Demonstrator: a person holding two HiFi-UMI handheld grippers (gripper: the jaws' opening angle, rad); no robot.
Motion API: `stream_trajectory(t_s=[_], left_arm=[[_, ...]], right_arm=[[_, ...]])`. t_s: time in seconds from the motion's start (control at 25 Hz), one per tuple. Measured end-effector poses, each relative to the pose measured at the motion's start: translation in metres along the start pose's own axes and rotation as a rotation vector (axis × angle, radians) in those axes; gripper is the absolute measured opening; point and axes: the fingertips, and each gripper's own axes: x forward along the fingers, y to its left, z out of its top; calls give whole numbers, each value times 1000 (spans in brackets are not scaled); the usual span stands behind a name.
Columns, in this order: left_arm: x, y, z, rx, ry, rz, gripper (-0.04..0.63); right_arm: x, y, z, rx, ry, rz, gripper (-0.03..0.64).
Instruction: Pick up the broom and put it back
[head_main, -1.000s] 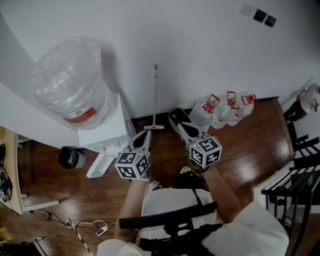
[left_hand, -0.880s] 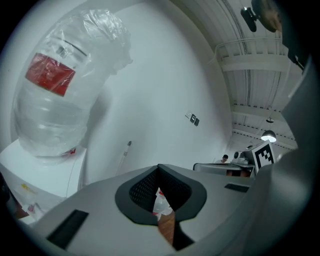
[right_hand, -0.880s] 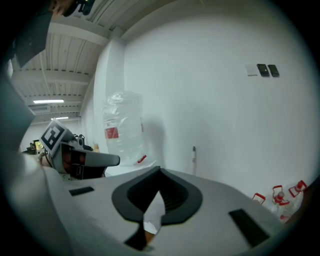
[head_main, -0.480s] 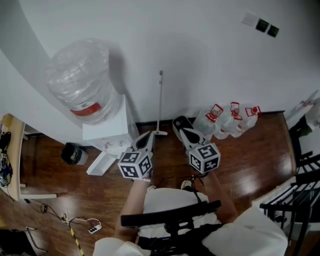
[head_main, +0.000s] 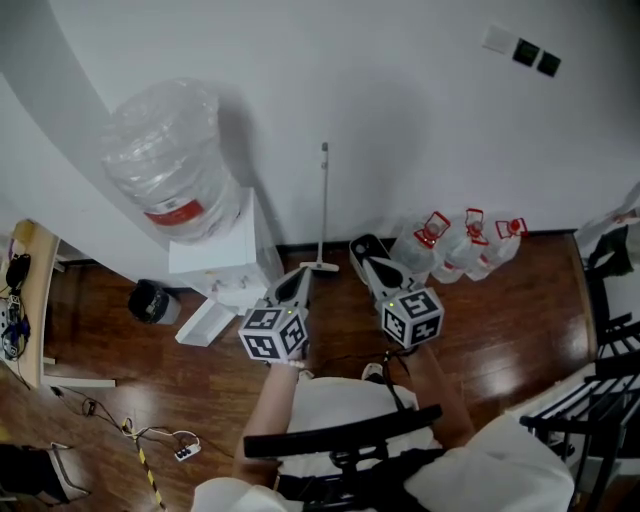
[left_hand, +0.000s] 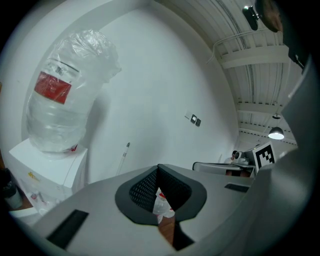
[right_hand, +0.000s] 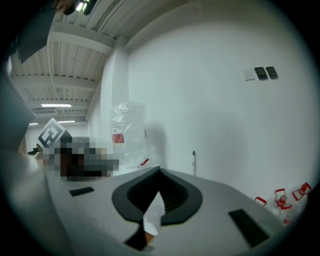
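Approach step. Broom (head_main: 323, 205) stands upright against the wall, ahead of and between left gripper (head_main: 293, 279) and right gripper (head_main: 368, 256). Both grippers' jaws together, empty. Next, likely: part jaws, reach handle, clamp.

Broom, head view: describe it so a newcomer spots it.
Find the white water dispenser at the wall. Just right of it stands the broom, head on the floor. It is the only thin pole; the red-handled jugs beyond are squat.

Office or workroom corner: water dispenser (head_main: 215, 262) with big bottle (head_main: 170, 160) on top, spare water jugs (head_main: 462, 250) by white wall (head_main: 400, 120), wooden floor (head_main: 500, 310), cluttered surface (head_main: 28, 290) at left, power strip (head_main: 184, 452) on floor, bare ribbed ceiling (right_hand: 65, 50).
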Motion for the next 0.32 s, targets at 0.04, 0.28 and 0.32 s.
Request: stream_trajectory(t_s=[0.04, 0.28, 0.32], left_arm=[[-1, -1, -1, 1, 1, 2, -3], [-7, -4, 0, 6, -3, 8, -3], [-9, -4, 0, 6, -3, 10, -3]], right_arm=[[-1, 1, -1, 1, 1, 3, 6], [-3, 7, -2, -1, 4, 15, 6], [-4, 8, -2, 0, 3, 16, 6]])
